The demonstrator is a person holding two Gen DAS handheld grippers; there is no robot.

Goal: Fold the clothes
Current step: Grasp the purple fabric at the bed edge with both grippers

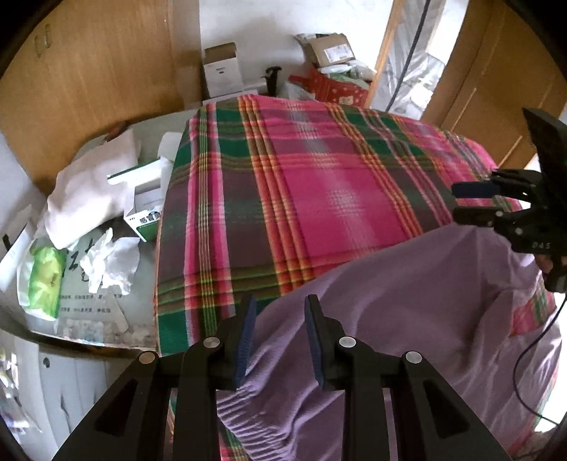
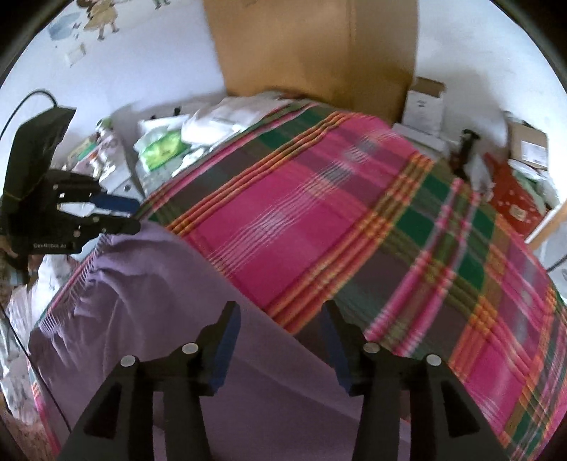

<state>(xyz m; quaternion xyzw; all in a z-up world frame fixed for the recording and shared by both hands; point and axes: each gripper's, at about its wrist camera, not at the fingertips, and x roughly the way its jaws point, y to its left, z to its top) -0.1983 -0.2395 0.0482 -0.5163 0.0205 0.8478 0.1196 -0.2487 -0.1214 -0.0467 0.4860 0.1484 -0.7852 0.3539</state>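
While a lilac garment lies rumpled on a pink-and-green plaid bedspread, the left gripper hovers over its gathered elastic band, jaws spread wide with cloth showing between the blue pads and nothing clamped. The right gripper likewise hangs wide open above the garment's smoother edge, where purple meets plaid. Only the left wrist view shows the white papers and green packet heaped beside the bedspread, and the wooden door beyond it. Only the right wrist view shows the cardboard panel standing at the bedspread's far end and the cartoon stickers on the wall.
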